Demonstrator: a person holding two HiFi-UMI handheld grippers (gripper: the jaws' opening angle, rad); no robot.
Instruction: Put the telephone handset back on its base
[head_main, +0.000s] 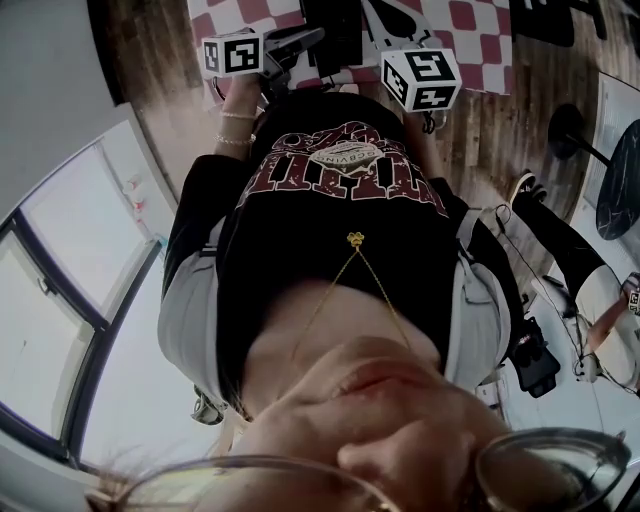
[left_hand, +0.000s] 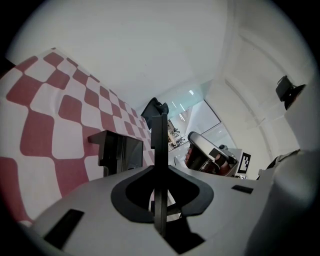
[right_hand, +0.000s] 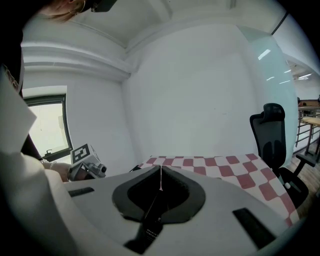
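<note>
Left claw (left_hand: 159, 125): jaws pressed together into one dark blade, nothing between them; aimed slightly downward over the counter (right_hand: 260, 175).
Right claw (right_hand: 160, 172): jaws meeting along a thin seam, empty; held beside the left one, both out in front of the person (head_main: 340, 190).
Counter cover: red-and-white checked cloth (left_hand: 45, 130).
Telephone: probably the dark boxy block (left_hand: 116, 152) standing on the cloth just ahead of the left claw (handset and base not told apart in any view; cradle not made out).
Step in hand: approach only; nothing gripped, handset not yet fetched, task hardly begun by the look of it.
Next move: calls for parting the jaws of one claw, coming down across the handset's narrow middle, closing firmly; then lifting and lining it up lengthwise over the base before lowering.
Risk: smooth plastic twisting or slipping between the pads; a cord, if present, tugging the handset askew.
</note>
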